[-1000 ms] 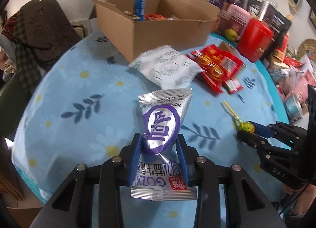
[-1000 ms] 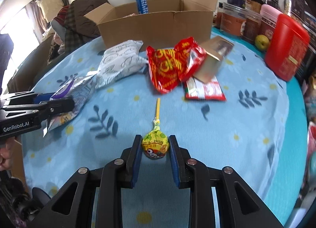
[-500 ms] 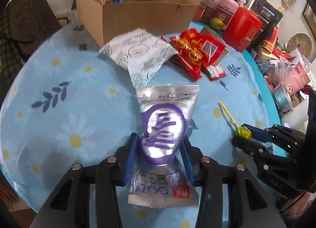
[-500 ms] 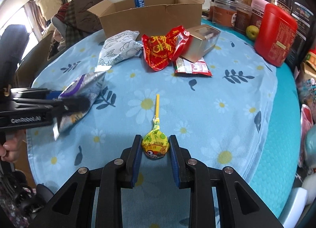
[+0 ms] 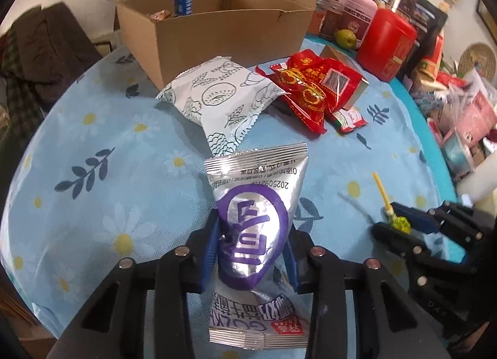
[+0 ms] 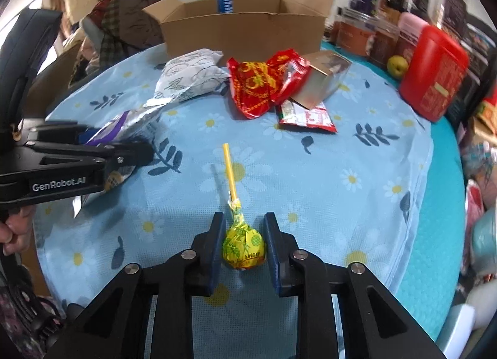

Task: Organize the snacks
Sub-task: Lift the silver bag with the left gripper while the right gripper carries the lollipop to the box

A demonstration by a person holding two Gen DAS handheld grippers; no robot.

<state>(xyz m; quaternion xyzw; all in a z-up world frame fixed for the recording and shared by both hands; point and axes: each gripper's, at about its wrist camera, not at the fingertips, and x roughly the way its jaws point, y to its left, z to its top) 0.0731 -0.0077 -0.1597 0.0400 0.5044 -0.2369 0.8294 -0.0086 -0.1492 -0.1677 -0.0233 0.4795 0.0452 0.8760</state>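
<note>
The round surface (image 6: pixel 310 172) wears a blue daisy cloth, with an open cardboard box (image 5: pixel 223 33) at its far edge. Nearer, the left hand-held gripper (image 5: pixel 251 253) has just been closing and pinches a silver-and-purple snack pouch (image 5: pixel 254 234). The right hand-held gripper (image 6: pixel 243 248) is clamped on a yellow lollipop (image 6: pixel 243 245), seemingly lifted clear of the cloth.

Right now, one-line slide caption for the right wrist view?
Right tongs grip a yellow lollipop above the floral tablecloth, cardboard box beyond.
</note>
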